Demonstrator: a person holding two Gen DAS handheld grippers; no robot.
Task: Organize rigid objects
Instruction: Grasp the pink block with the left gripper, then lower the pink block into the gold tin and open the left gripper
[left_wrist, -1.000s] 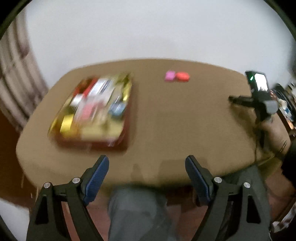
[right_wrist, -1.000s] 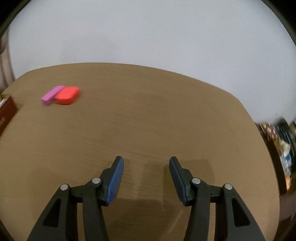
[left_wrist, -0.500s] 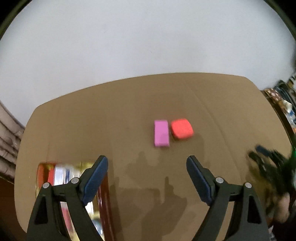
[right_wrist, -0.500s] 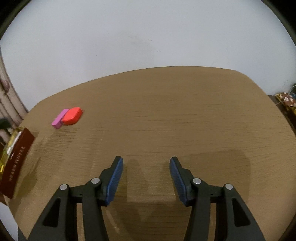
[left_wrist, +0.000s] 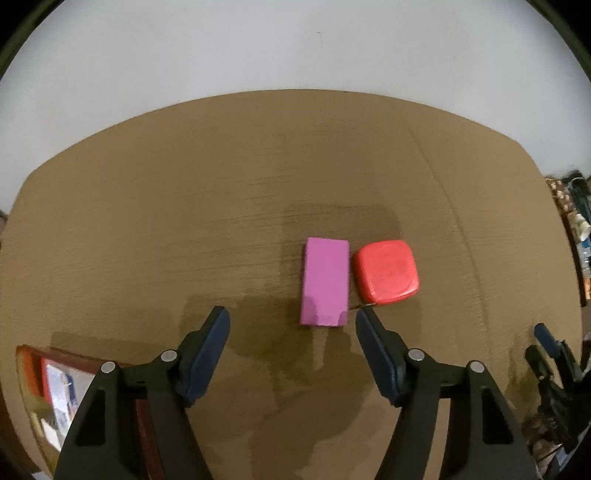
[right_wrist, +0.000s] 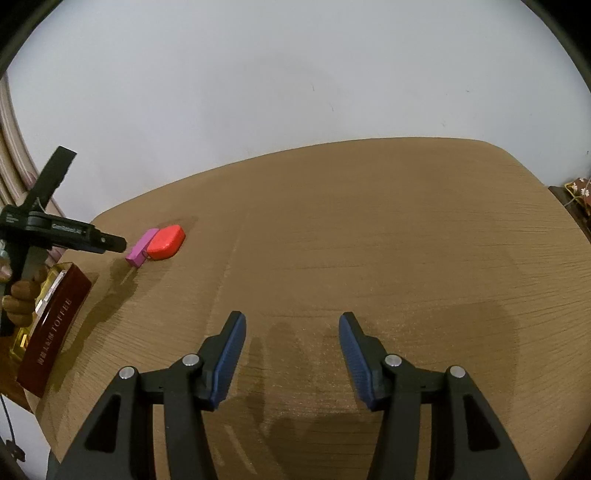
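Two small blocks lie touching on the worktop: pink block, then red block. Left hand-held gripper gapes near the pink; probably light, stiff, best pinched across long sides. Right hand-held gripper gapes empty.

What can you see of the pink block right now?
The pink block is a plain, matte magenta rectangular bar with sharp edges, unmarked, lying flat on the wooden table. Its long side runs away from the left gripper, whose open fingers sit just short of its near end without touching. Its right side lies against the red rounded block, at least near that block's near corner.
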